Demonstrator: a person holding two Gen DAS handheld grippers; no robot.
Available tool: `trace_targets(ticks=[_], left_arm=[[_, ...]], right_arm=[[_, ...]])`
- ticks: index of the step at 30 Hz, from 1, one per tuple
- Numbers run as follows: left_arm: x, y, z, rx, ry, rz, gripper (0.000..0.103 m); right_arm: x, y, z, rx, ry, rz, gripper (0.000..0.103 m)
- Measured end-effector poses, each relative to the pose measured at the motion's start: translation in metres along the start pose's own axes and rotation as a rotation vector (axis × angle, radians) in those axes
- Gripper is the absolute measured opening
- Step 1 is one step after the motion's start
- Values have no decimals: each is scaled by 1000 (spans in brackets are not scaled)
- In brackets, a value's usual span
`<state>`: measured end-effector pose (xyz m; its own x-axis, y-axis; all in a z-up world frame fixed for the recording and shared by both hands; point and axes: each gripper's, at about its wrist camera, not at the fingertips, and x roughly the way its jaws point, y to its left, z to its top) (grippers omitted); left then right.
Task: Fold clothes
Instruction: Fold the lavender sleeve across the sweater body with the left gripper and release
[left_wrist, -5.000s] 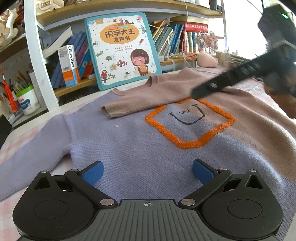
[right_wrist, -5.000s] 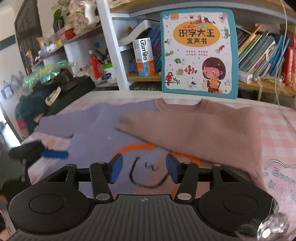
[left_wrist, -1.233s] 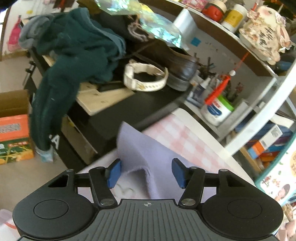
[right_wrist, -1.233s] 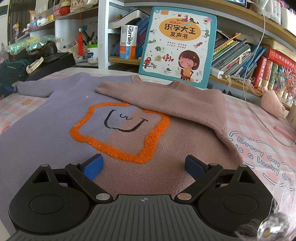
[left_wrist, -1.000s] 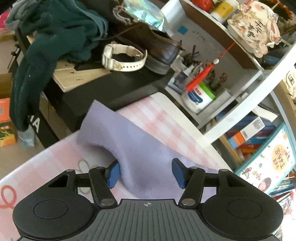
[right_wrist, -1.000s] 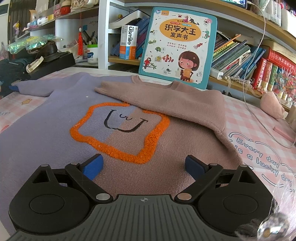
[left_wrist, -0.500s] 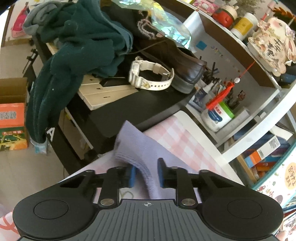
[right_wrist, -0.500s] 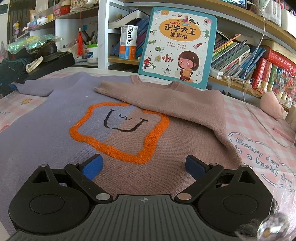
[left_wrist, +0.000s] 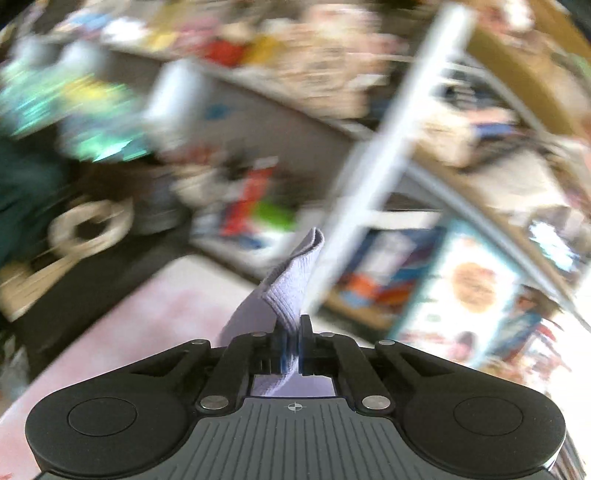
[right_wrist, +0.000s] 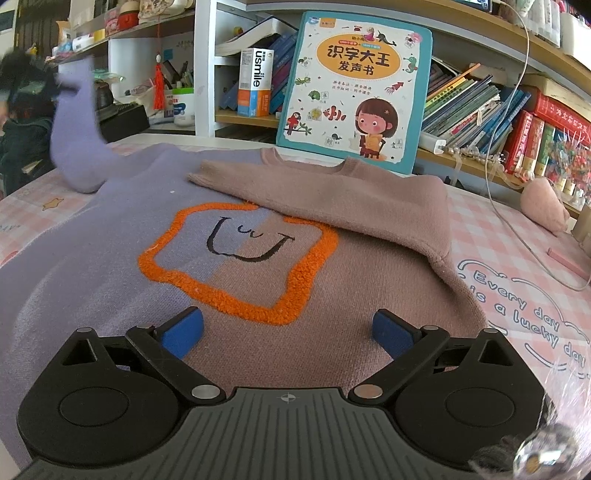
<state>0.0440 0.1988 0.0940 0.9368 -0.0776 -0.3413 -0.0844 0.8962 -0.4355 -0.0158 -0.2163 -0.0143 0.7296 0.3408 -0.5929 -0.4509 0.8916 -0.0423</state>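
Observation:
A lilac and brown sweater (right_wrist: 110, 258) with an orange square and a smile lies flat on the pink checked table (right_wrist: 517, 258). Its brown right sleeve (right_wrist: 332, 192) is folded across the chest. My left gripper (left_wrist: 290, 343) is shut on the lilac sleeve cuff (left_wrist: 295, 280) and holds it up in the air. In the right wrist view that lilac sleeve (right_wrist: 74, 133) rises at the far left, with the left gripper blurred at its top. My right gripper (right_wrist: 288, 332) is open and empty, low over the sweater's hem.
A children's book (right_wrist: 354, 92) leans on the bookshelf (right_wrist: 480, 103) behind the table. A pink plush (right_wrist: 543, 206) and a white cable (right_wrist: 517, 221) lie at the right. A dark side table (left_wrist: 92, 258) with clutter stands left of the table edge.
My left gripper has closed on the lilac cuff and lifted it off the table, swinging fast so its view is blurred. The right gripper has stayed still and open.

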Motion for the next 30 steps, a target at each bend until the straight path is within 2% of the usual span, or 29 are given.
trace_targets(ticks=[4, 8, 22, 30], left_arm=[[19, -67, 8, 91, 22, -156, 3], [46, -126, 2, 154, 54, -254, 3], [146, -234, -98, 209, 297, -348, 3], [167, -253, -145, 256, 427, -356, 5]], right_arm=[[0, 0, 0, 2, 0, 4, 99], [0, 1, 0, -2, 0, 9, 100], [-1, -1, -1, 9, 1, 42, 100], [-1, -3, -1, 21, 3, 57, 100]])
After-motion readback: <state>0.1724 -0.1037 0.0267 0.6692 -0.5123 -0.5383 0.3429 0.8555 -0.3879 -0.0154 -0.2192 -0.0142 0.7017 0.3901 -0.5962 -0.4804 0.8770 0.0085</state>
